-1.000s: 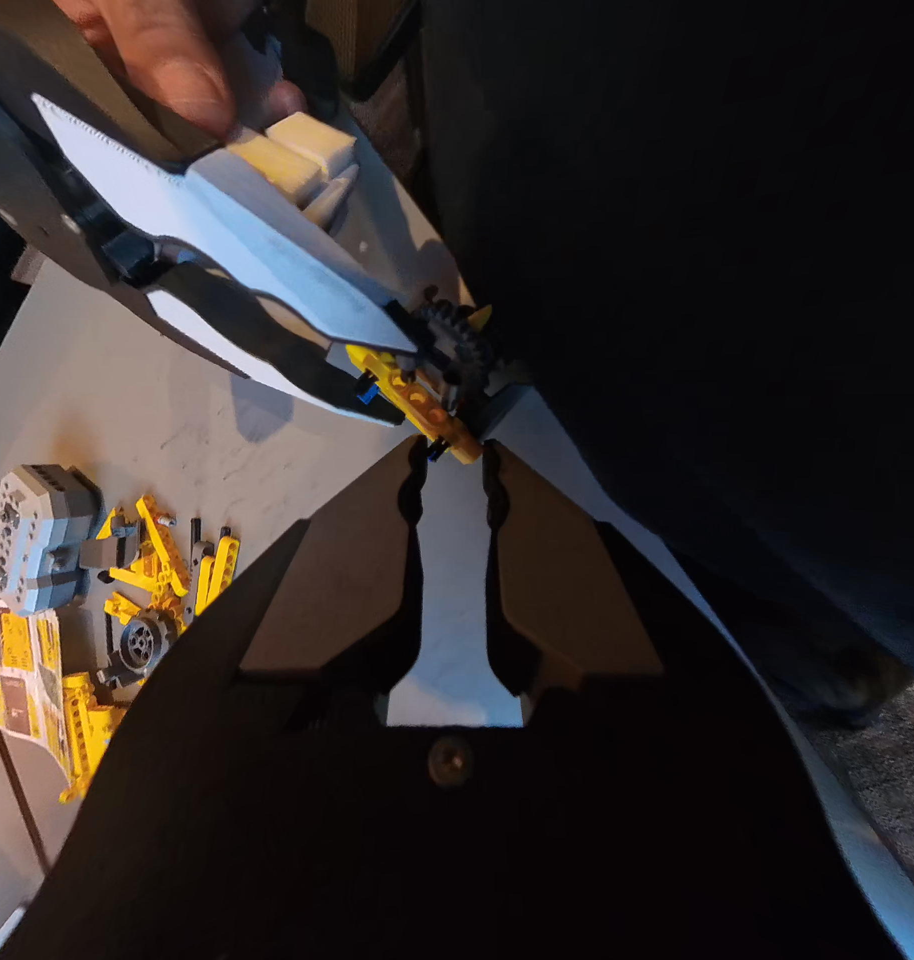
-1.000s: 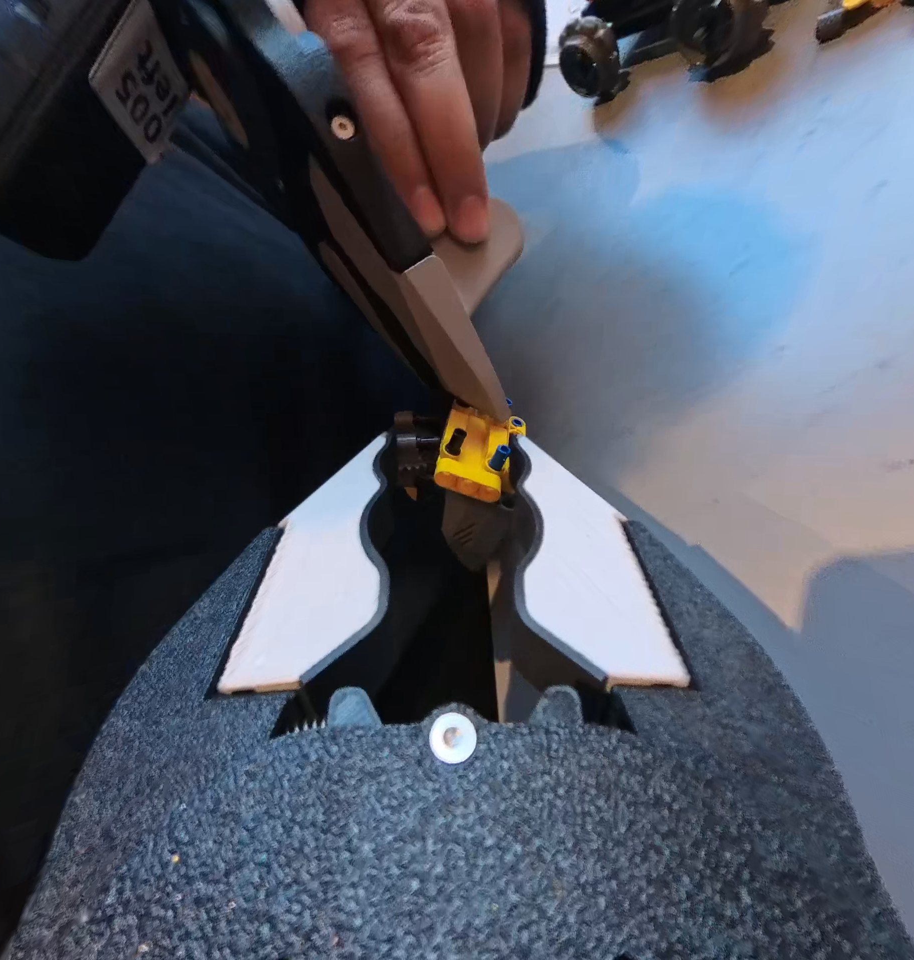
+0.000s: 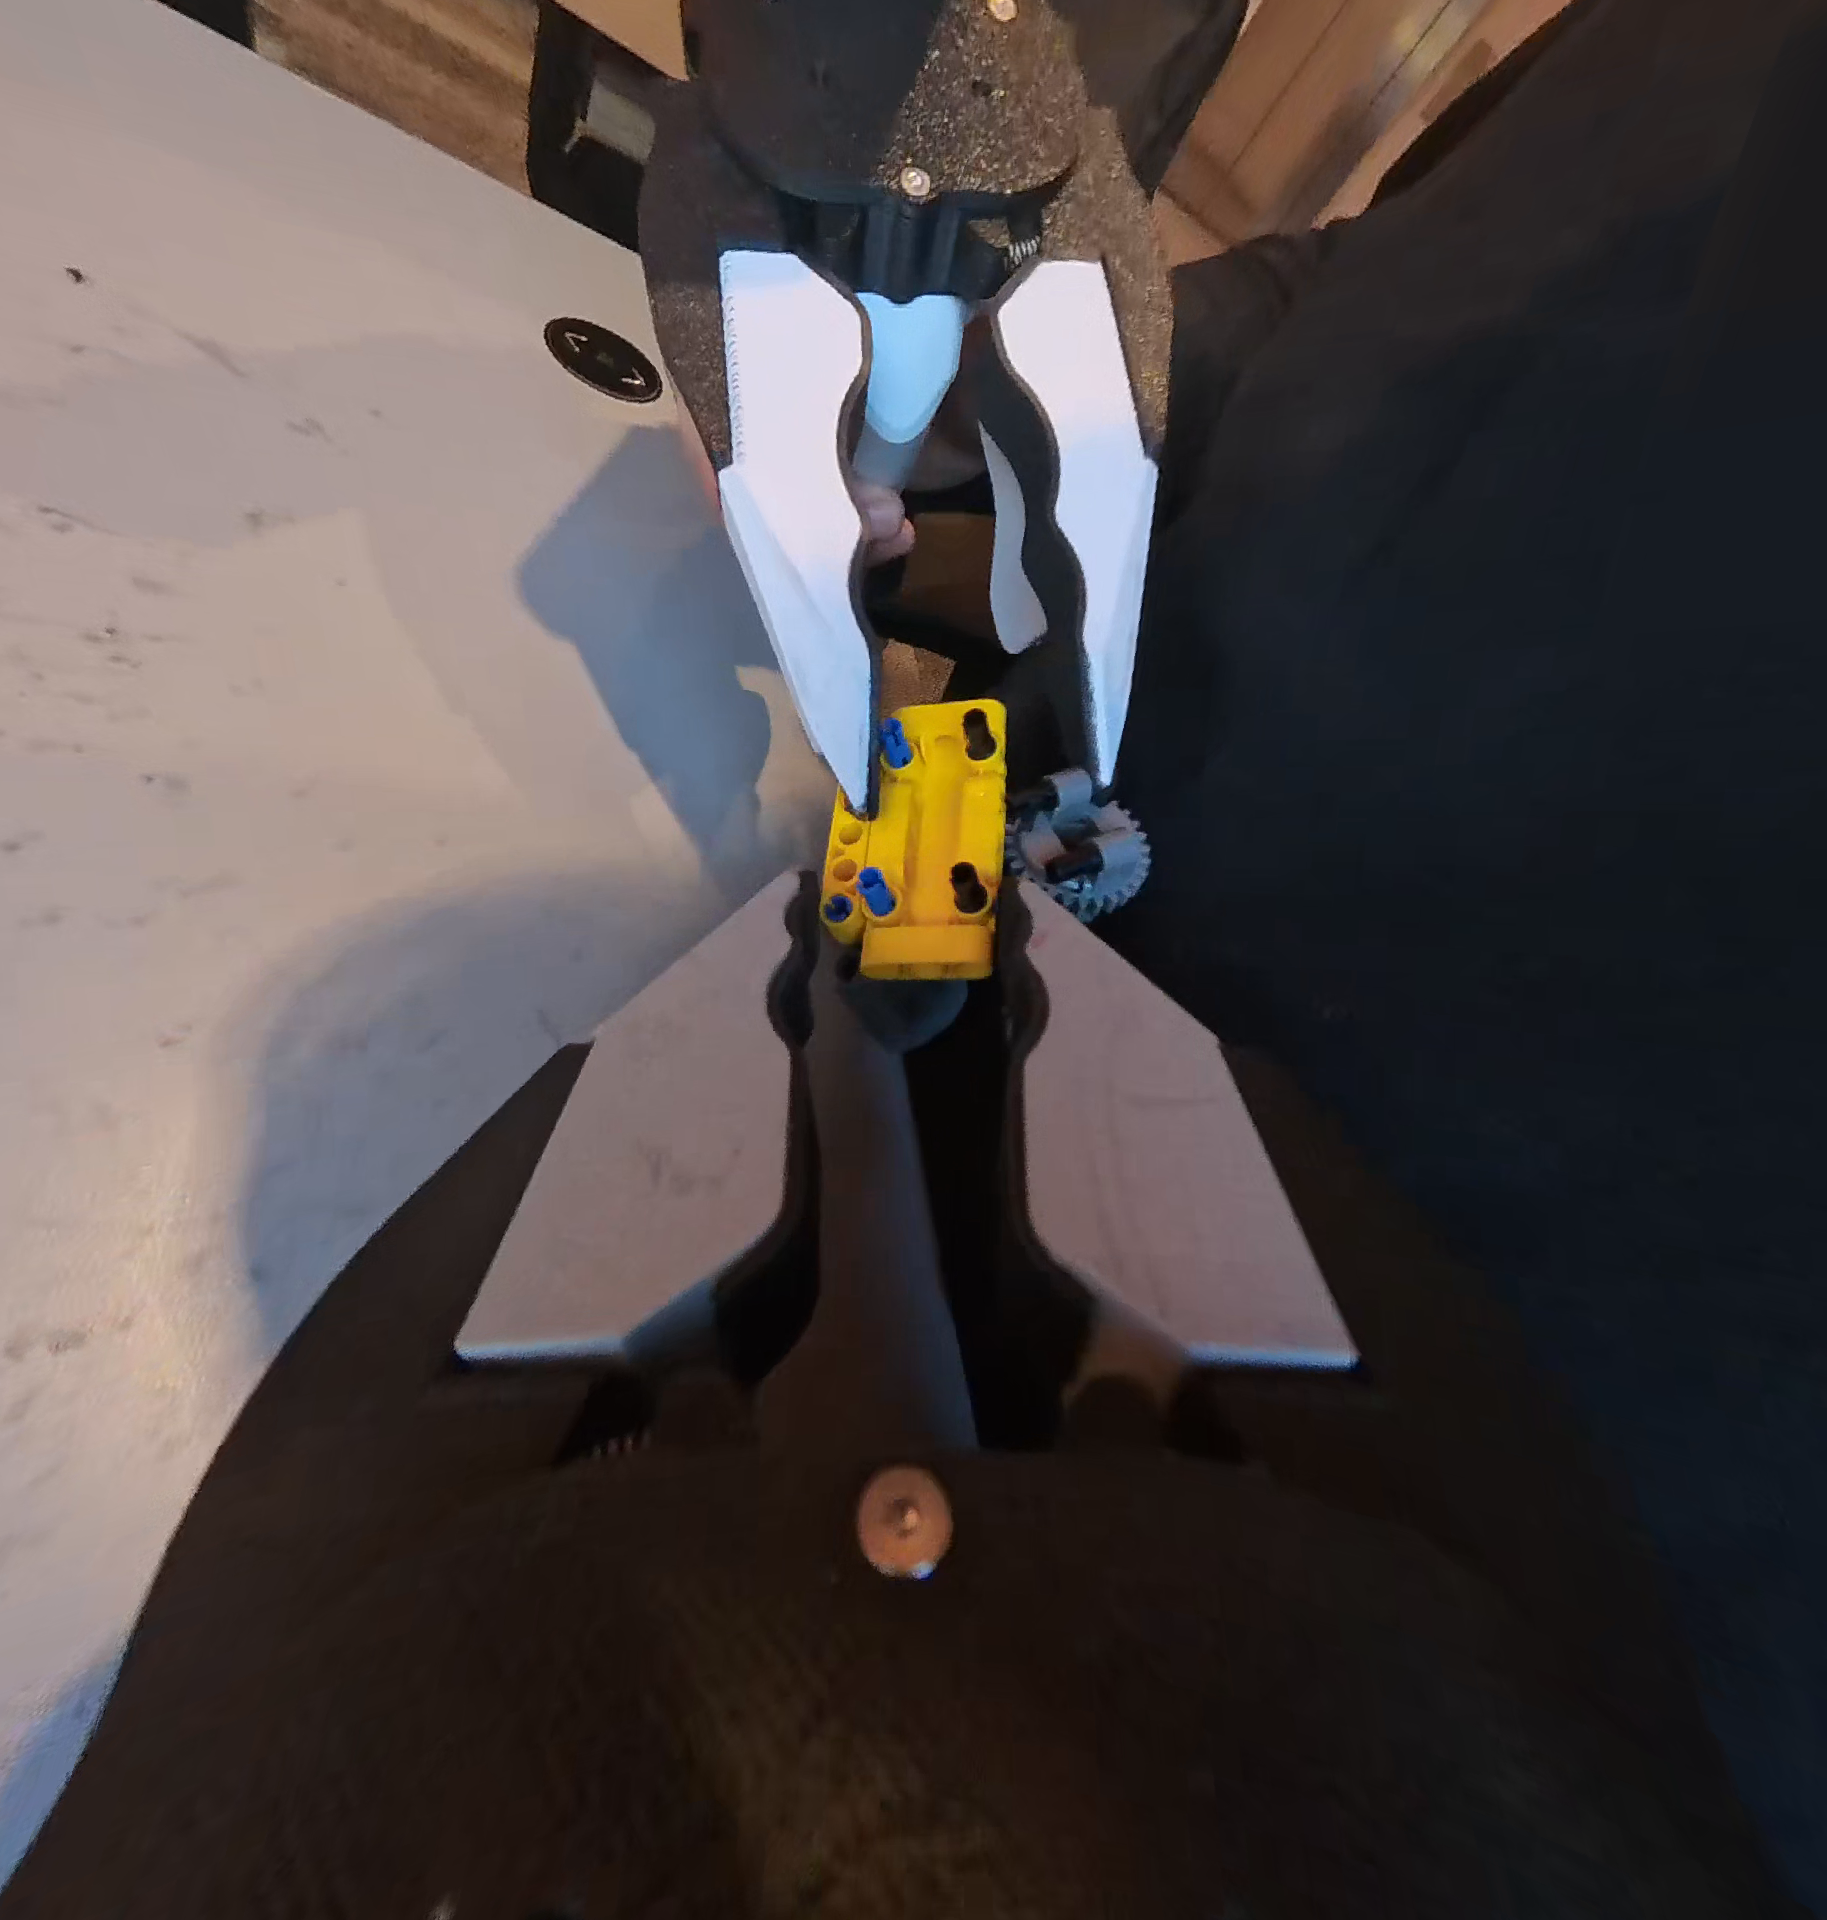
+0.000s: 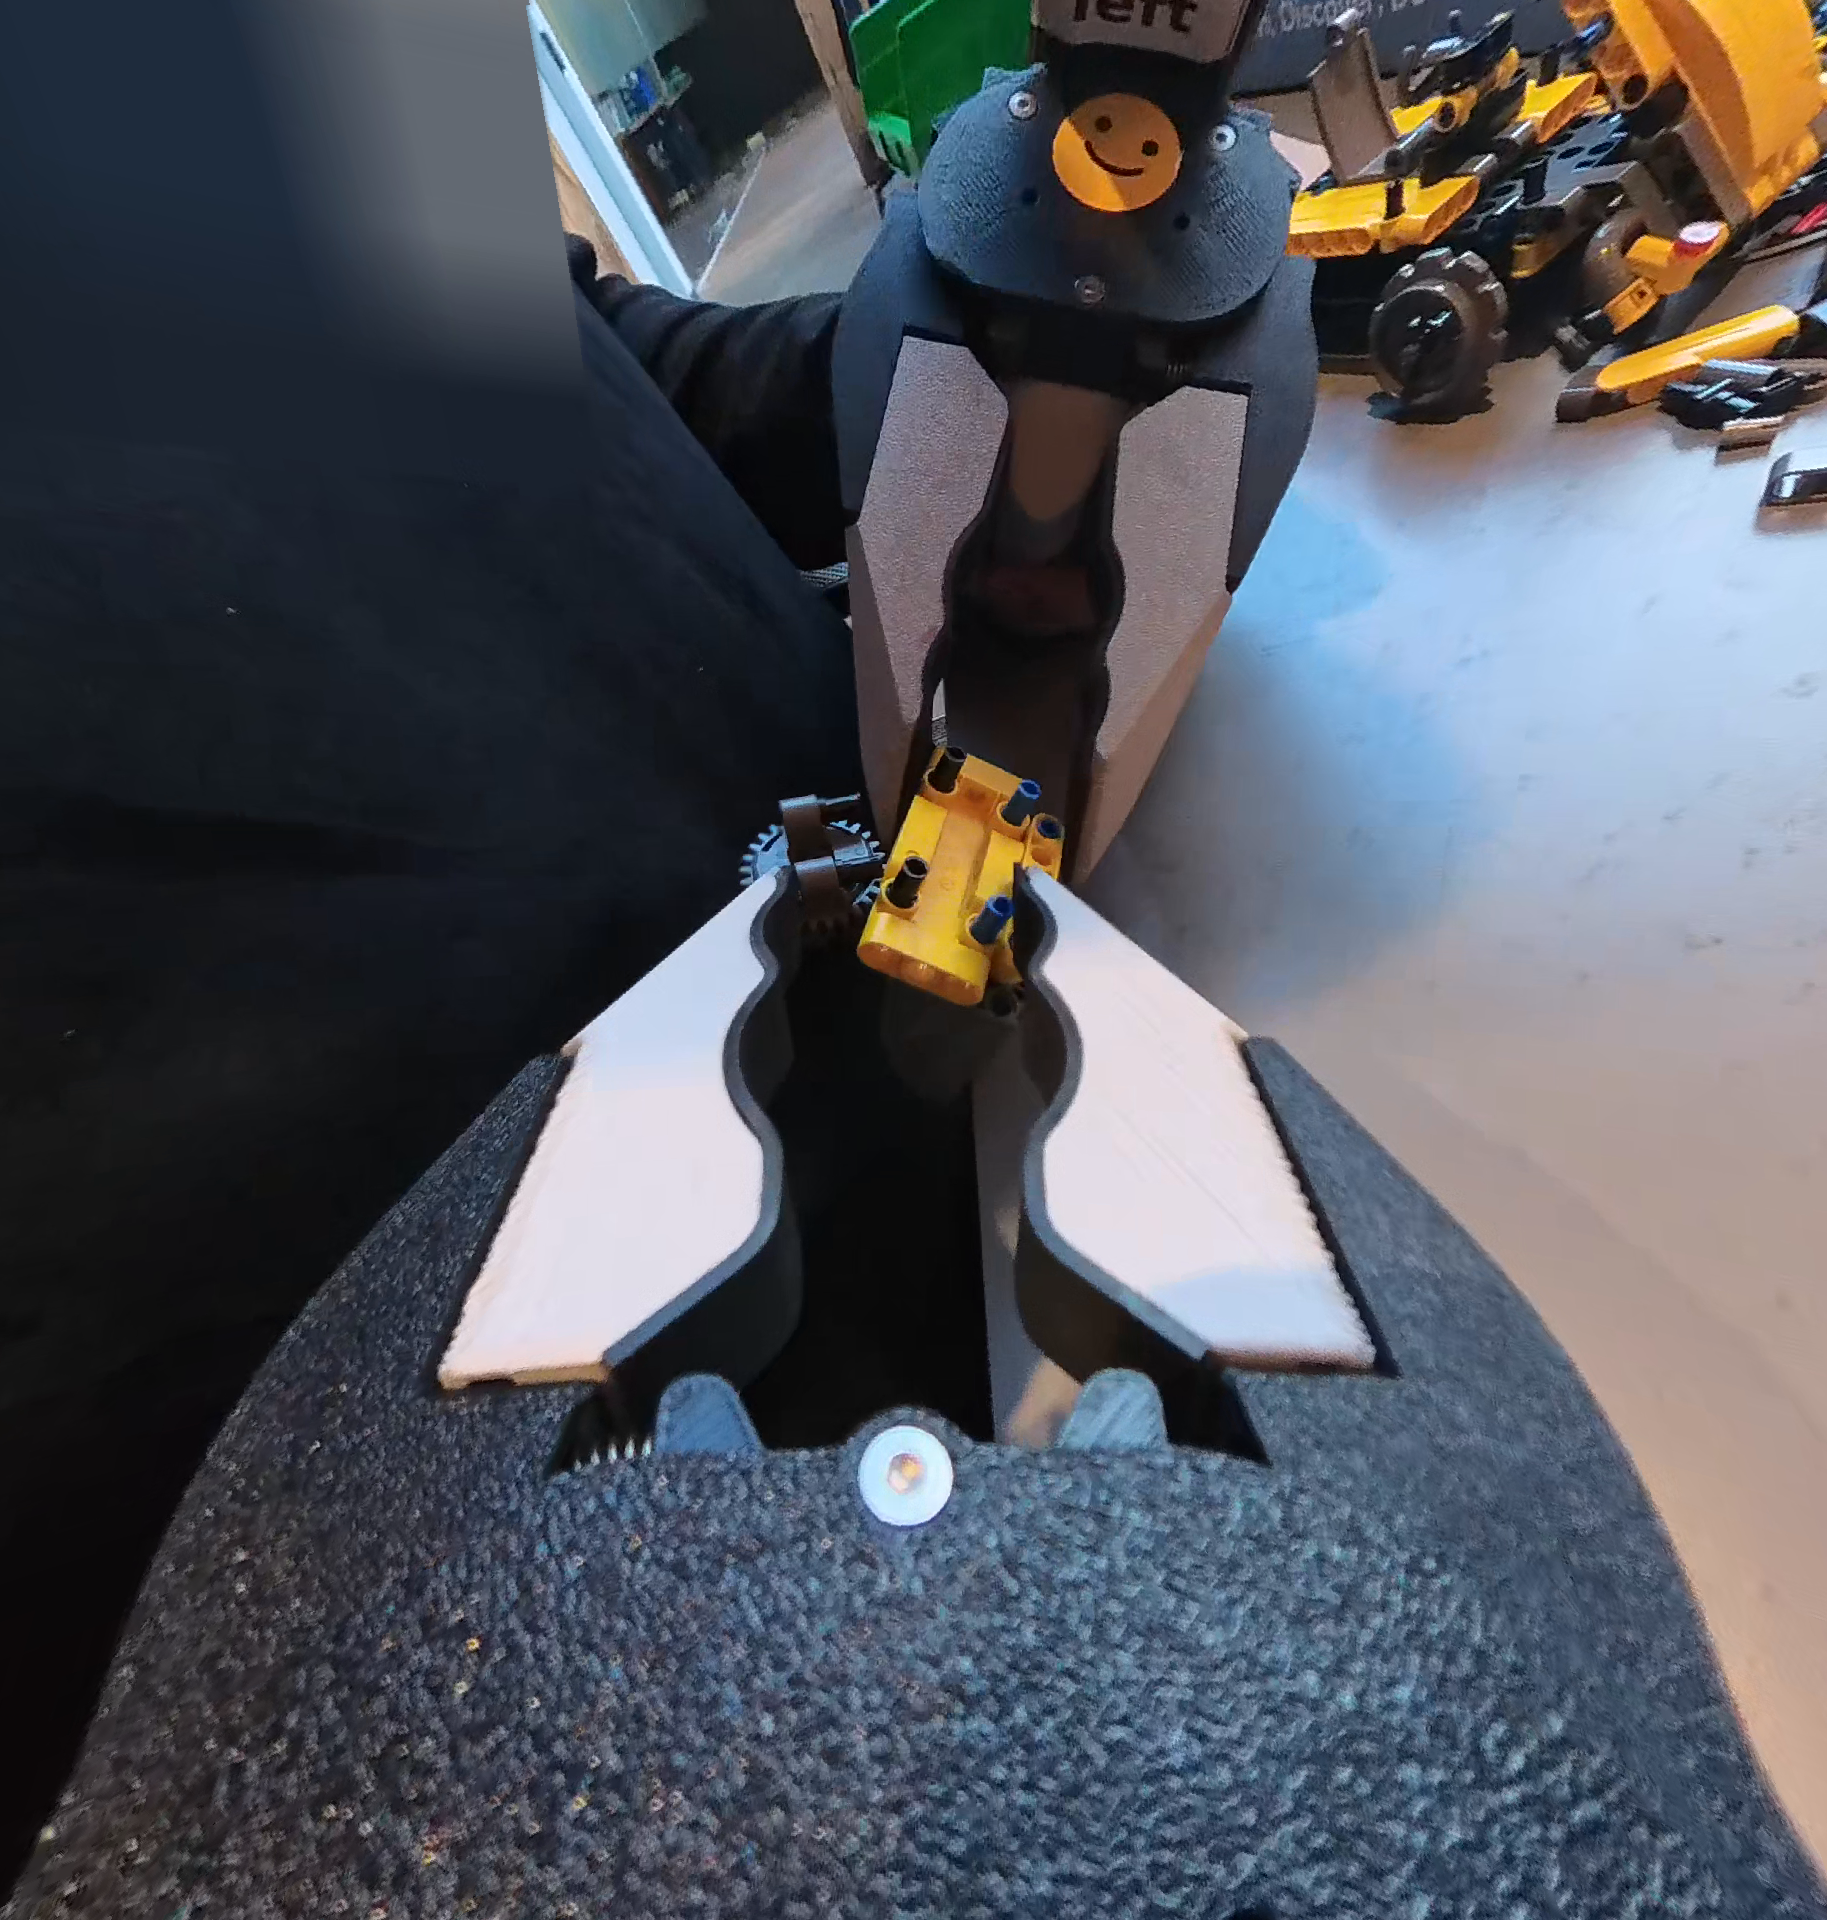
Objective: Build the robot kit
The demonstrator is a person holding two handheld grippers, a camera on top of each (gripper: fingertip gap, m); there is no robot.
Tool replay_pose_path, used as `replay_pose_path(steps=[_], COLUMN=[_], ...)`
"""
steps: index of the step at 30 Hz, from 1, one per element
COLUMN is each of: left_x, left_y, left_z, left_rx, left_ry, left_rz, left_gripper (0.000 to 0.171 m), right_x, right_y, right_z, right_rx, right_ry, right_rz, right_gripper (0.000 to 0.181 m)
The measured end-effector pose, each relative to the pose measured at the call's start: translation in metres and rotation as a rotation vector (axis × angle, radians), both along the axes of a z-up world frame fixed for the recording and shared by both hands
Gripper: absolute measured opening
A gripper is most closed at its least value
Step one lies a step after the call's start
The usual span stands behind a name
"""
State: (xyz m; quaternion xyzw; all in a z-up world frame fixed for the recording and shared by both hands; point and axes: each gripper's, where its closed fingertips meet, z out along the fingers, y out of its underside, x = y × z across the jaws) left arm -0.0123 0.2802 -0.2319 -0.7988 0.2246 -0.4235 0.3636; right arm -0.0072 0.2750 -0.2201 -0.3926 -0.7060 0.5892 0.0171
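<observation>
A yellow building-brick block (image 3: 924, 847) with blue pins and a grey gear (image 3: 1091, 857) on its side hangs above the table edge between both grippers. My left gripper (image 3: 909, 914), with grey-brown fingers, is shut on the block's near end. My right gripper (image 3: 982, 784), with white fingers, comes from the top and is shut across the block and gear. In the right wrist view the block (image 4: 950, 883) and gear (image 4: 761, 850) sit between my right gripper's (image 4: 904, 888) tips, with the left gripper (image 4: 982, 831) facing it.
The light table (image 3: 265, 727) lies to the left and carries a black round disc (image 3: 602, 361). A yellow and black brick vehicle (image 4: 1511, 208) and loose parts (image 4: 1719, 364) lie at the table's far end. A person's dark clothing (image 4: 265, 727) fills the other side. Only a small space, under 4 cm, lies between the two pairs of fingers.
The two grippers have swung round and now face each other tip to tip. My left gripper's jaws stand wider, with the yellow block now between them. The right gripper still holds the block.
</observation>
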Motion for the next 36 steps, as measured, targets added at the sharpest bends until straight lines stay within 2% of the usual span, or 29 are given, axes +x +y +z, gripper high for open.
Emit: replay_pose_path(steps=[4,6,9,12,16,20,26,30,36], left_x=[-0.004,-0.008,-0.012,-0.019,-0.025,-0.024,-0.025,-0.026,-0.031], left_y=[0.001,0.005,0.012,0.017,0.022,0.024,0.029,0.029,0.03], left_z=[-0.001,-0.007,-0.006,-0.005,-0.007,-0.007,-0.009,-0.006,0.003], left_rx=[-0.049,-0.09,-0.12,-0.158,-0.219,-0.234,-0.23,-0.19,-0.091], left_ry=[-0.034,-0.006,-0.022,-0.047,-0.091,-0.071,0.034,0.094,-0.002], left_rz=[0.021,0.057,0.122,0.162,0.194,0.202,0.211,0.192,0.194], left_gripper=[0.033,0.032,0.032,0.032,0.033,0.032,0.032,0.032,0.035], right_x=[-0.003,-0.007,-0.008,-0.007,-0.01,-0.014,-0.015,-0.014,-0.015], right_y=[0.007,0.014,0.017,0.015,0.019,0.025,0.03,0.031,0.037], right_z=[0.001,0.006,0.017,0.01,0.006,0.002,0.002,0.002,-0.002], right_rx=[0.019,0.047,0.12,0.342,0.698,0.919,1.09,1.071,1.078], right_ry=[0.019,0.053,0.127,0.198,0.37,0.431,0.463,0.456,0.492], right_rz=[-0.044,-0.089,-0.11,-0.101,-0.094,-0.075,-0.034,-0.054,-0.145], right_gripper=[0.044,0.051,0.053,0.06,0.038,0.026,0.023,0.021,0.021])
